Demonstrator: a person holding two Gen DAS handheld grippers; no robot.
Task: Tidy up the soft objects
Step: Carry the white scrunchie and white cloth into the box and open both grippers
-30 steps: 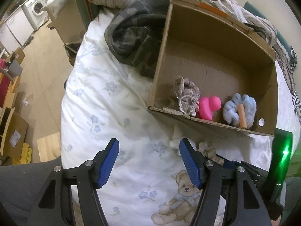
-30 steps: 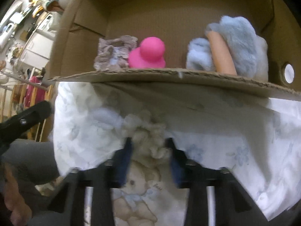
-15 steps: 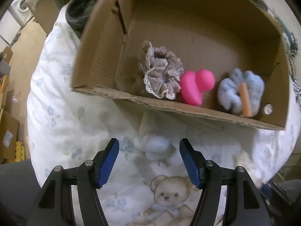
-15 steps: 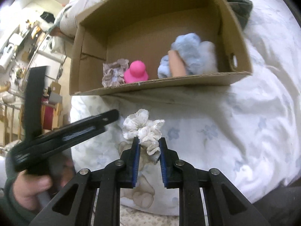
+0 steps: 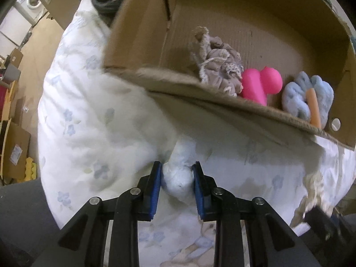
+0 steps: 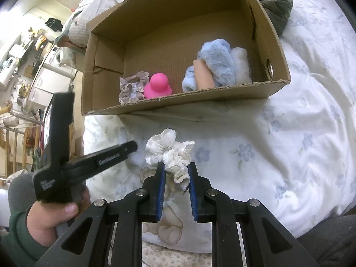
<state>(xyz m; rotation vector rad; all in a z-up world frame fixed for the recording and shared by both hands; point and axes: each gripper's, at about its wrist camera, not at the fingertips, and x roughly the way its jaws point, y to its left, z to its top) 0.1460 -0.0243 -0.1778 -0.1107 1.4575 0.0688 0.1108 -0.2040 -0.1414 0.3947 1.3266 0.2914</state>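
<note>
A cardboard box (image 6: 104, 71) lies on the bed and holds a beige lace scrunchie (image 6: 131, 87), a pink soft toy (image 6: 158, 86) and a fluffy blue scrunchie (image 6: 217, 64) around a peach cylinder (image 6: 202, 75). My left gripper (image 5: 176, 180) is shut on a pale white-blue soft object (image 5: 179, 178) on the duvet just before the box's front wall (image 5: 222, 111). My right gripper (image 6: 176, 178) is shut on a white ruffled scrunchie (image 6: 171, 153) and holds it above the duvet, short of the box. The left gripper's arm also shows in the right wrist view (image 6: 106, 158).
The white flowered duvet (image 6: 300, 133) with a teddy-bear print covers the bed. A dark green garment (image 6: 276, 6) lies behind the box. Cardboard boxes (image 5: 15, 149) and a washing machine (image 5: 29, 2) stand on the floor to the left.
My left gripper moved forward and closed on the pale soft object. My right gripper kept hold of the white scrunchie and stayed lifted above the duvet.
</note>
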